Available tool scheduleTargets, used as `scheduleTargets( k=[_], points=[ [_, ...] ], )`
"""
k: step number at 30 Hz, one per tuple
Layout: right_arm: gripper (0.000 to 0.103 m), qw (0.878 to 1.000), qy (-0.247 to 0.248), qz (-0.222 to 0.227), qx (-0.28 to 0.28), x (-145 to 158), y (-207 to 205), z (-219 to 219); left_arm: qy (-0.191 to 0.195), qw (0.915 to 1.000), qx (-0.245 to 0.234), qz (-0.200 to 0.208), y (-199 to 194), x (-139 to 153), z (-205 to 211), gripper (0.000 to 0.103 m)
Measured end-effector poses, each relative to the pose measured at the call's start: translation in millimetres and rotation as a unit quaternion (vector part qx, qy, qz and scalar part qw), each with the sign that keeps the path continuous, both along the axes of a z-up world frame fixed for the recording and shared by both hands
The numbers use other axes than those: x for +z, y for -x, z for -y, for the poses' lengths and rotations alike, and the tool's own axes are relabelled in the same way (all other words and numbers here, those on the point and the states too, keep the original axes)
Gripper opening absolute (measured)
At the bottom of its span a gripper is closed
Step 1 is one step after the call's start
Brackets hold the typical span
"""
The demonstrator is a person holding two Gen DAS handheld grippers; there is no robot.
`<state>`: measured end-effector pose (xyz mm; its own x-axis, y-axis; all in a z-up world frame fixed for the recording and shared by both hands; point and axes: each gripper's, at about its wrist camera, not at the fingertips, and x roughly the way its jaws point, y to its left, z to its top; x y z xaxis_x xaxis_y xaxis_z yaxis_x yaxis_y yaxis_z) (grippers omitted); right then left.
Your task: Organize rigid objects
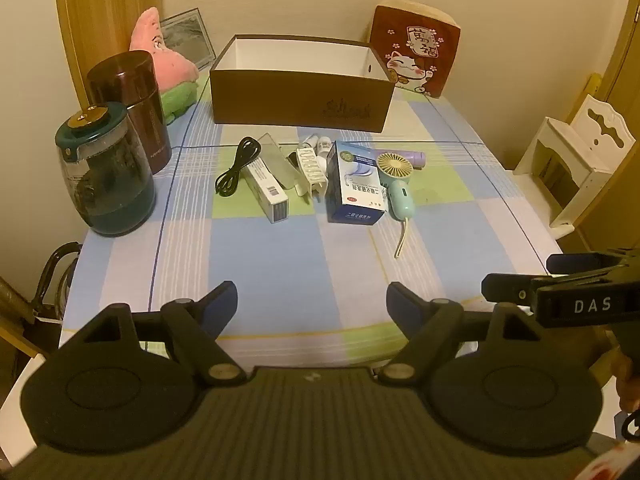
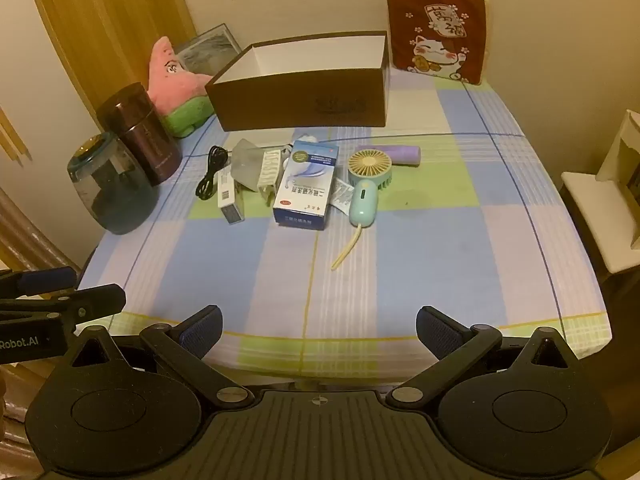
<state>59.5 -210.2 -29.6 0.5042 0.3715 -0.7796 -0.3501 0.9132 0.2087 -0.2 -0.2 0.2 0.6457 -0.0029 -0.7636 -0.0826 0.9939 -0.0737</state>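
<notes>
A brown open box (image 1: 300,96) with a white inside stands at the back of the table; it also shows in the right wrist view (image 2: 304,100). In front of it lie a black cable (image 1: 234,168), a long white carton (image 1: 266,188), a white comb-like rack (image 1: 310,170), a blue-white medicine box (image 1: 354,184) (image 2: 306,186), a mint hand fan (image 1: 398,184) (image 2: 366,184) and a purple tube (image 1: 408,158) (image 2: 394,155). My left gripper (image 1: 312,300) is open and empty above the table's near edge. My right gripper (image 2: 320,328) is open and empty there too, to the right of the left one.
A glass teapot (image 1: 106,176) and a dark red flask (image 1: 134,108) stand at the left edge. A pink plush (image 1: 164,56) and a picture frame lean at the back left, a cat cushion (image 1: 416,48) at the back right. A white chair (image 1: 572,156) stands right of the table.
</notes>
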Motion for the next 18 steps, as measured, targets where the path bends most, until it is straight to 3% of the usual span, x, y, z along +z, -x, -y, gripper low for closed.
scheduleTargets(
  k=[18],
  points=[
    [0.103,1.0,0.0,-0.001,0.002,1.0,-1.0,-2.4,0.002,1.0,0.001,-0.002,1.2,-4.3,-5.5,0.08]
  ],
)
